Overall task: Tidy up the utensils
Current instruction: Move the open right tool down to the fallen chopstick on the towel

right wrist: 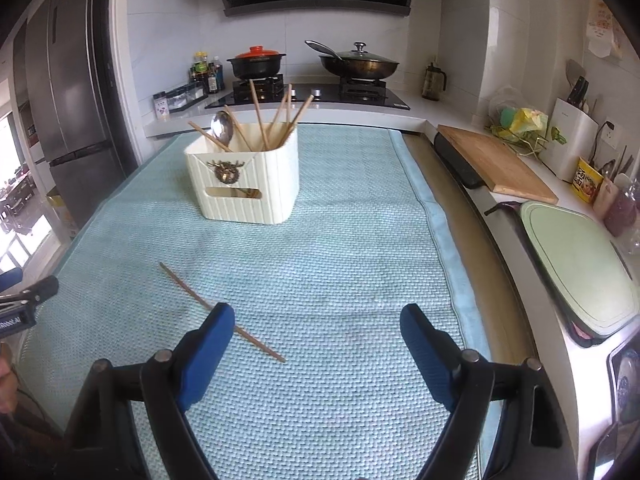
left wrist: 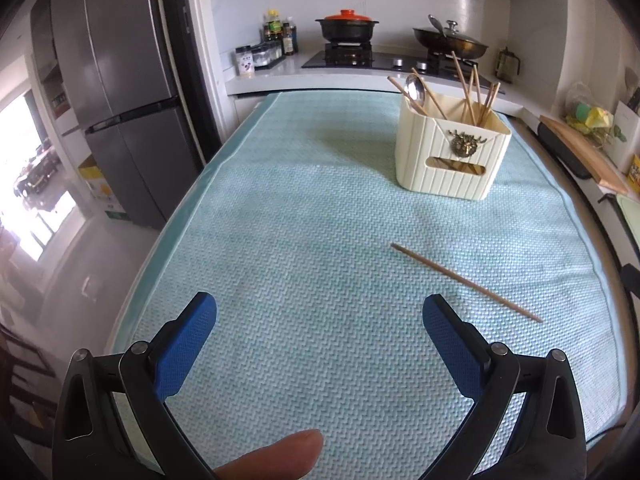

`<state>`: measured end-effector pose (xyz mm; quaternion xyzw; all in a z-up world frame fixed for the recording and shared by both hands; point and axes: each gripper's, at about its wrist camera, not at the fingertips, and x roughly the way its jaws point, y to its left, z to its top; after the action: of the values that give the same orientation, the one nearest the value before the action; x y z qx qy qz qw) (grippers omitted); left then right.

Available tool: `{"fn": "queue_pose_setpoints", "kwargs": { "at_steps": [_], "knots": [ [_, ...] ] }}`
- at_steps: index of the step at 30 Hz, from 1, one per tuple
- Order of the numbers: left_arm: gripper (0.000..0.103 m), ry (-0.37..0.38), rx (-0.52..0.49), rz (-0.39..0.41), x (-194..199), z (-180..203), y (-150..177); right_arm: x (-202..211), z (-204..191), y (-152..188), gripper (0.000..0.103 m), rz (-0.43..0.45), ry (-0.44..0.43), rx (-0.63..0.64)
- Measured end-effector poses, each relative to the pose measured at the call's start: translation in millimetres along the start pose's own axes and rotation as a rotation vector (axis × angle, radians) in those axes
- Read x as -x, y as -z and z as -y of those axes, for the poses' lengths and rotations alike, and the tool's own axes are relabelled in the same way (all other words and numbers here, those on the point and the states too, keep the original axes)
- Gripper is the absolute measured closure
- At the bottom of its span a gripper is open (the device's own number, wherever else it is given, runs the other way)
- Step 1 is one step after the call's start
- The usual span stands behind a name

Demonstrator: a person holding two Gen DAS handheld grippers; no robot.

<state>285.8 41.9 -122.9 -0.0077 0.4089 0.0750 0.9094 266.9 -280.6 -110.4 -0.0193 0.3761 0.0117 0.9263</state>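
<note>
A single wooden chopstick [left wrist: 466, 281] lies loose on the light blue mat [left wrist: 304, 216]. In the right wrist view the chopstick [right wrist: 188, 291] runs diagonally, and its near part passes behind my right gripper's left finger [right wrist: 208, 346]. A cream ribbed utensil holder [left wrist: 452, 152] stands farther back, holding several chopsticks and a metal spoon [left wrist: 415, 89]; the right wrist view shows the holder [right wrist: 244, 186] too. My left gripper [left wrist: 319, 312] is open over bare mat, left of the chopstick. My right gripper [right wrist: 318, 322] is open, with nothing between its pads.
Behind the mat is a stove with a red-lidded pot [right wrist: 257, 62] and a lidded wok [right wrist: 360, 65]. A wooden cutting board [right wrist: 494, 162] and a green board [right wrist: 576, 264] lie to the right. A fridge [left wrist: 116, 80] stands at left. A fingertip [left wrist: 276, 456] shows at the bottom.
</note>
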Motion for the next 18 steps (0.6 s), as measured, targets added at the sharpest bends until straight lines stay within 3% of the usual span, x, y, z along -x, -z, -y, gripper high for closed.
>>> {"fn": "queue_pose_setpoints", "kwargs": {
  "at_steps": [4,8,18],
  "knots": [
    [0.0,-0.026,0.002,-0.02,-15,-7,-1,-16,22,1,0.016,-0.029,0.036,-0.048],
    [0.0,-0.007,0.001,-0.036,-21,-2,0,-20,26,2,0.016,-0.04,0.043,-0.072],
    [0.0,0.091,-0.053,0.023,16,36,-14,10,-49,-10,0.016,0.044,-0.04,0.06]
  ]
}}
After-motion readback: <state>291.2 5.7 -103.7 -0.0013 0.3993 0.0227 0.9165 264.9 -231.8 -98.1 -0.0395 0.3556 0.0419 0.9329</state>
